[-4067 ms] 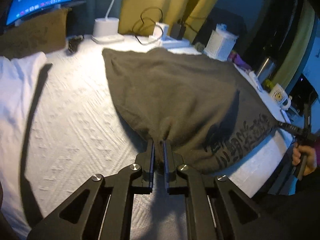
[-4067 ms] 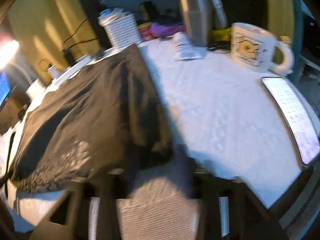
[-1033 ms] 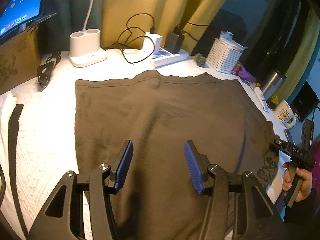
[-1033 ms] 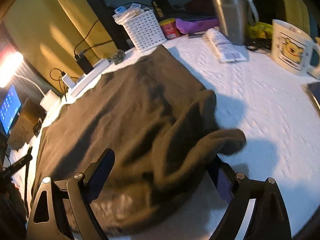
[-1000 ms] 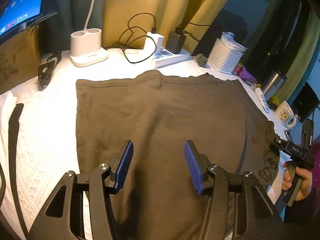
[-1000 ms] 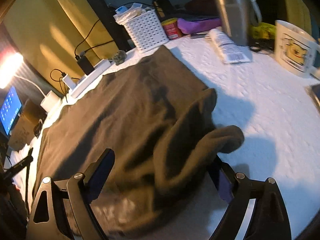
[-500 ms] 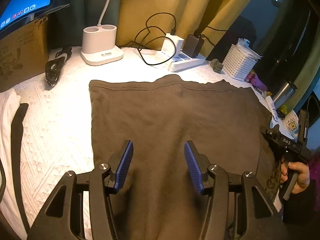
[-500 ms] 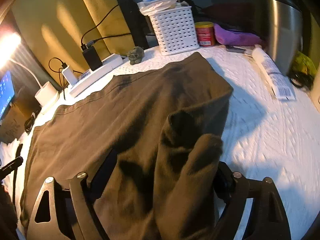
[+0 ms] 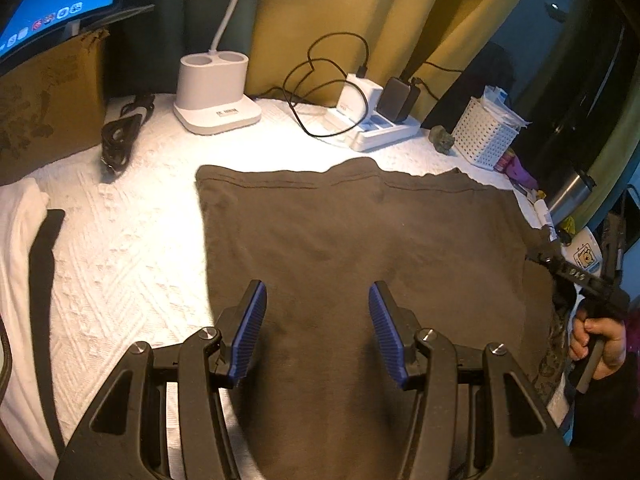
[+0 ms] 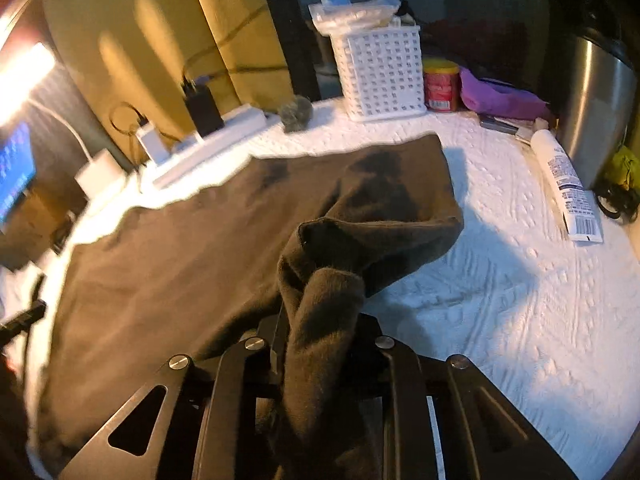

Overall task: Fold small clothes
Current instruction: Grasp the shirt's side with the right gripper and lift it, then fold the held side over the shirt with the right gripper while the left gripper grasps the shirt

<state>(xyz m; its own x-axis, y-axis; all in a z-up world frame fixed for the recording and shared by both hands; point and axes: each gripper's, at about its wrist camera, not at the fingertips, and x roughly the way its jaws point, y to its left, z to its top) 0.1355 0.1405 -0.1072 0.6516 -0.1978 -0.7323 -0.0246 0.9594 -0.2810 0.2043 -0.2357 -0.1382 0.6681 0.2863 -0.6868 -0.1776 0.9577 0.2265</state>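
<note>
On the white bedspread (image 9: 120,240), brown garment (image 9: 360,232) spread flat. Right gripper (image 10: 320,332) just closed, pinching its bunched sleeve, probably to fold inward. Left gripper (image 9: 316,320) half open, empty, above near hem.

A lived-in room at home, a desk corner: a worktop (image 9: 120,240) under white textured cloth, yellow curtains (image 9: 320,20) behind, a power strip (image 9: 384,134) with chargers, a lamp base (image 9: 214,96), a white basket (image 10: 382,76), a mug (image 9: 586,256).

Yellow curtains (image 9: 328,8) behind white textured tabletop (image 9: 120,240), warm lamp light frm left
</note>
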